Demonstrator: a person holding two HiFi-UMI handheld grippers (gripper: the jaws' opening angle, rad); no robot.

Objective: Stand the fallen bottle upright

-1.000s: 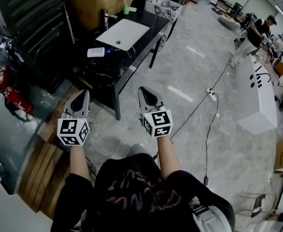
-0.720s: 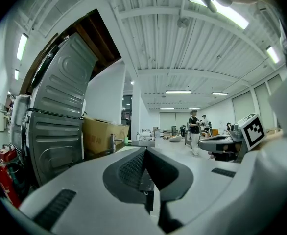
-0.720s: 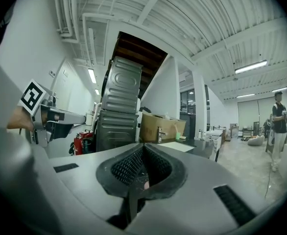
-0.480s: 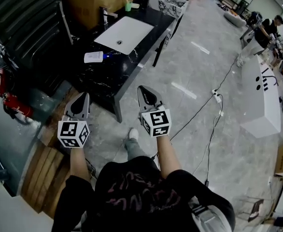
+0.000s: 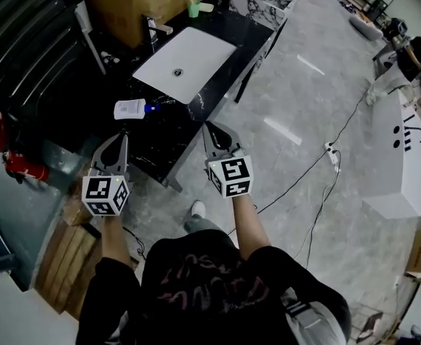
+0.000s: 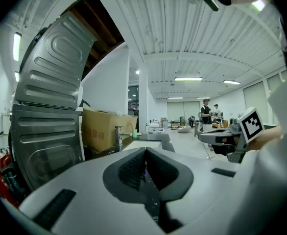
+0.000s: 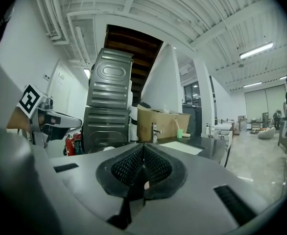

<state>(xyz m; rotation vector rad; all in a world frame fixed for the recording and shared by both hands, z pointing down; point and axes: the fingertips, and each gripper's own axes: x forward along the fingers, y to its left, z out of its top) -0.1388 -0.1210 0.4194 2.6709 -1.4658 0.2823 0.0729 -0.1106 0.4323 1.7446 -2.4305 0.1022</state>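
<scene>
**Approach position: both tongs pressed together, bottle not yet gripped.**

Your left tongs (image 5: pixel 121 136) and right tongs (image 5: pixel 210 128) are held side by side and roughly level. Each pair is pressed together with nothing between, which suits a carry toward the bench (image 5: pixel 162 134). The fallen bottle (image 5: pixel 130 109) lies on its side on the bench just ahead of the left tongs, with its blue cap toward the sink (image 5: pixel 185 54). The left tongs are the likelier pair to spread and grip it.
</scene>
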